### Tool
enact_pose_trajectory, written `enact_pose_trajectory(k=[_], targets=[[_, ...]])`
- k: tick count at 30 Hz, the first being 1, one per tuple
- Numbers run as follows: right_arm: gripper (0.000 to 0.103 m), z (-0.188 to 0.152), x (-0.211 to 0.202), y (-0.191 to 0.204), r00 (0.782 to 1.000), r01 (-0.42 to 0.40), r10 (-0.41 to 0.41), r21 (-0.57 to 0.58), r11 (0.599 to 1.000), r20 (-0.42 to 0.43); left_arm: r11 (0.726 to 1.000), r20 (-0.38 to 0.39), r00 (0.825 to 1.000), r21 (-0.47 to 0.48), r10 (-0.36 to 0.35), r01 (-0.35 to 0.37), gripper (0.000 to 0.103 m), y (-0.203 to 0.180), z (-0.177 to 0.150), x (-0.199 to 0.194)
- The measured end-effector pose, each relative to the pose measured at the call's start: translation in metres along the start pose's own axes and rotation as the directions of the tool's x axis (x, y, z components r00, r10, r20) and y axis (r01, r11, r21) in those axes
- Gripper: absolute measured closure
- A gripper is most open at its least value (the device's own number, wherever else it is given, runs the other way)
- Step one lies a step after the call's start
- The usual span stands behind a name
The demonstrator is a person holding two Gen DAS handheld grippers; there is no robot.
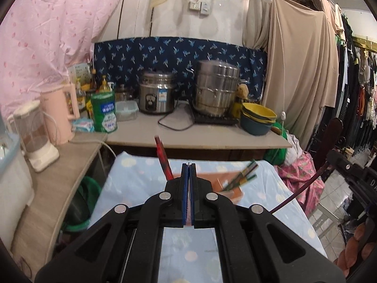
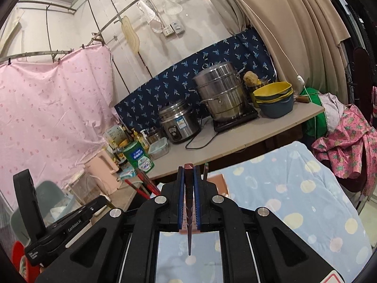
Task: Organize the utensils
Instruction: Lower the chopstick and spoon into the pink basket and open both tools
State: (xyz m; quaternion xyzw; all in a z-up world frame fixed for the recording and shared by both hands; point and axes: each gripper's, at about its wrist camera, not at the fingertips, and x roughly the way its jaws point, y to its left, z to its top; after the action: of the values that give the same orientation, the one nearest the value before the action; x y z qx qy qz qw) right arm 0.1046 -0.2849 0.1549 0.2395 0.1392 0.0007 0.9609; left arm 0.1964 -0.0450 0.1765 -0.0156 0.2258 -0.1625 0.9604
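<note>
- Left wrist view: nearest the lens, the left gripper [image 1: 188, 165] has its blue pads pressed together with no visible gap. A red chopstick [image 1: 163, 158] rises just left of the tips; whether it is pinched or merely behind them cannot be told.
- Beyond it, an orange holder box [image 1: 232, 189] on the spotted blue tablecloth [image 1: 132, 179] already carries several dark chopsticks [image 1: 242, 174], blurred and leaning right, so it is likely the sorting destination.
- Right wrist view: closest, the right gripper [image 2: 189, 168] pinches a dark red chopstick [image 2: 189, 212] lengthwise between its pads, its point hanging toward the camera, probably held so for dropping upright into the box.
- Ahead, the box edge [image 2: 218, 184] peeks just right of the tips; more red chopsticks [image 2: 143, 184] show at the left, beside the other gripper's body [image 2: 70, 219].
</note>
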Motion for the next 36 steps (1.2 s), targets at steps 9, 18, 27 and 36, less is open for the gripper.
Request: enact_pose_trajectory(k=[9,18,27,36], targets=[[0.096,0.044,0.047,0.001,0.993,-0.014,0.003,0.091,0.996,0.12,0.999,0.012,0.999,0.031,0.038,-0.038,0.102,0.001,0.029,0.048],[0.096,0.042,0.106,-0.002,0.999,0.049,-0.05,0.047,0.998,0.018,0.998,-0.074,0.995,0.034,0.06,-0.057,0.102,0.007,0.013,0.094],[0.096,0.017,0.131,0.006,0.994,0.043,-0.046,-0.027,0.999,-0.094,0.998,-0.101,0.994,0.032,0.05,-0.047,0.102,0.005,0.007,0.103],[0.077,0.014,0.124,0.01,0.993,0.047,-0.051,-0.037,0.998,-0.109,0.997,-0.09,0.993,0.032,0.071,-0.068,0.086,0.003,0.002,0.096]])
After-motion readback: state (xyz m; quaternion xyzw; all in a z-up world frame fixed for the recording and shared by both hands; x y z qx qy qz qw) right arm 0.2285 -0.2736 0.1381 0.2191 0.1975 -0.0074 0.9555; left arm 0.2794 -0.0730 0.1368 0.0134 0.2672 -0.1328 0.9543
